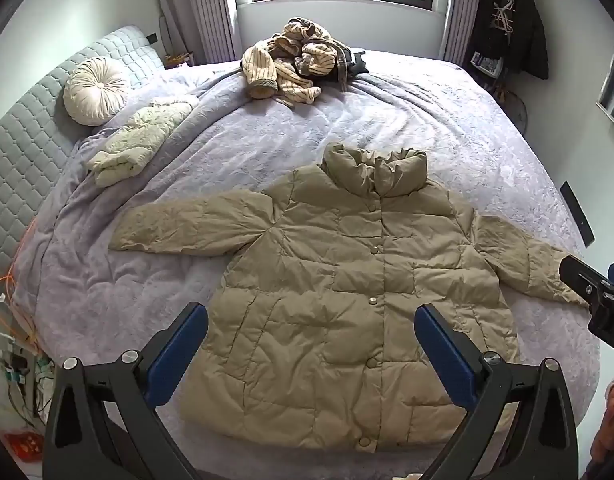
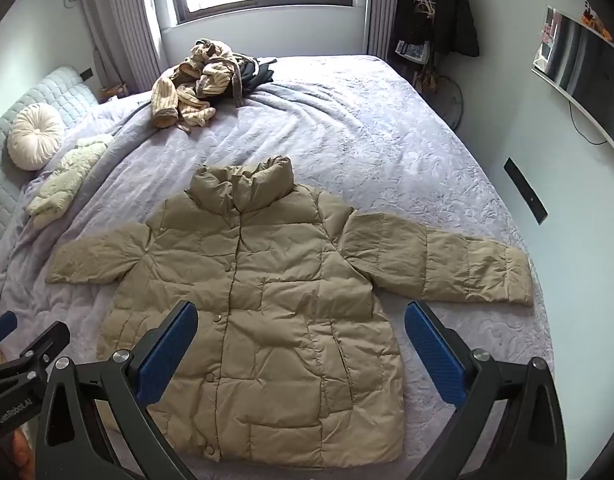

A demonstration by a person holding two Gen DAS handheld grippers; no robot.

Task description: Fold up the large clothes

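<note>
Jacket: the tan puffer jacket lies flat on the bed, front up, snapped shut, both sleeves spread; no fold made yet.
Left gripper: jaws wide apart, empty, above the hem.
Right gripper: likewise apart, empty.
Remaining: all folds; a striped clothes pile waits at the far edge.

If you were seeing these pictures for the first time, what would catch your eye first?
A tan puffer jacket lies spread flat, buttoned, sleeves out, on the near part of the lilac bed. Behind it, near the window, sits a heap of striped clothes.
</note>
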